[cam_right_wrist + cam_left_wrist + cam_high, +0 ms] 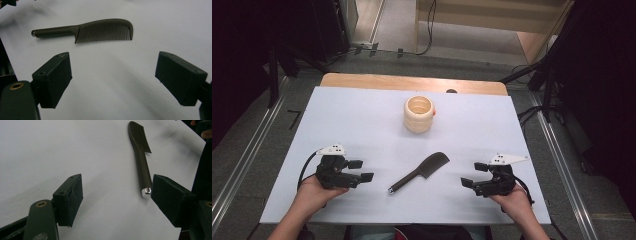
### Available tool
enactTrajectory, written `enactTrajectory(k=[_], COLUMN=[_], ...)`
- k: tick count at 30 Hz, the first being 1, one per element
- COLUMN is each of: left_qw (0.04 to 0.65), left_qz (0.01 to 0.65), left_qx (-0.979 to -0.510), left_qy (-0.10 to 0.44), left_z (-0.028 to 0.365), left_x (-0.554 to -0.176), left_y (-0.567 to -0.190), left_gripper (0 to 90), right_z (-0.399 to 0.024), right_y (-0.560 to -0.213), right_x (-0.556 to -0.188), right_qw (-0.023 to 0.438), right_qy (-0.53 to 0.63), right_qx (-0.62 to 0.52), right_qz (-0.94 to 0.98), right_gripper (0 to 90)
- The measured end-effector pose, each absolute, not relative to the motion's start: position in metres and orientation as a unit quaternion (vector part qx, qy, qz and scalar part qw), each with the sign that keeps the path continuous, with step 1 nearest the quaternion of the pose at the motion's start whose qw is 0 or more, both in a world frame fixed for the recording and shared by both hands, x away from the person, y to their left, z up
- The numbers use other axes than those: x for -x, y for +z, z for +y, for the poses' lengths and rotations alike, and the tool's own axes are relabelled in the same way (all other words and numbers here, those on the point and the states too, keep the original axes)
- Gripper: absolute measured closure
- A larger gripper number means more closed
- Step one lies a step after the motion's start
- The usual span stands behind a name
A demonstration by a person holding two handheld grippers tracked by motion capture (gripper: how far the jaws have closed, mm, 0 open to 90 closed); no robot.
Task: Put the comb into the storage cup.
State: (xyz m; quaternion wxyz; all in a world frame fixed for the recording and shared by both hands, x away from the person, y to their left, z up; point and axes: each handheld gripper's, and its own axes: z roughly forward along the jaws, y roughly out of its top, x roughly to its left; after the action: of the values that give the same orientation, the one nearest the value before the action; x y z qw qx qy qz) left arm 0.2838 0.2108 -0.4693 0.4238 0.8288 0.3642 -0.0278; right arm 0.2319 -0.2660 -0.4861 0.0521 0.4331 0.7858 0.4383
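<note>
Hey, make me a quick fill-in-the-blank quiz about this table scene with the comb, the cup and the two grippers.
1. The dark comb lies flat on the white table between the two ____.
2. The left gripper and the right gripper both have their jaws ____.
3. The pale ribbed cup stands ____ from the person than the comb.
4. The comb's metal-tipped handle end points toward the ____ gripper.

Missing words: grippers; open; farther; left
</note>
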Motion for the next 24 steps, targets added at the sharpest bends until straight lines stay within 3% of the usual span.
enactTrajectory(k=[24], left_qw=[0.420], left_qz=[0.364], left_qx=[-0.831], left_qy=[-0.026], left_z=[0.2094], left_x=[-0.2849], left_y=[-0.4703], left_gripper=[26.6], right_z=[-0.2666], right_y=[-0.4863], right_x=[-0.2313], right_qw=[0.050], right_qy=[0.439], right_qx=[-0.435], right_qz=[0.784], right_gripper=[11.9])
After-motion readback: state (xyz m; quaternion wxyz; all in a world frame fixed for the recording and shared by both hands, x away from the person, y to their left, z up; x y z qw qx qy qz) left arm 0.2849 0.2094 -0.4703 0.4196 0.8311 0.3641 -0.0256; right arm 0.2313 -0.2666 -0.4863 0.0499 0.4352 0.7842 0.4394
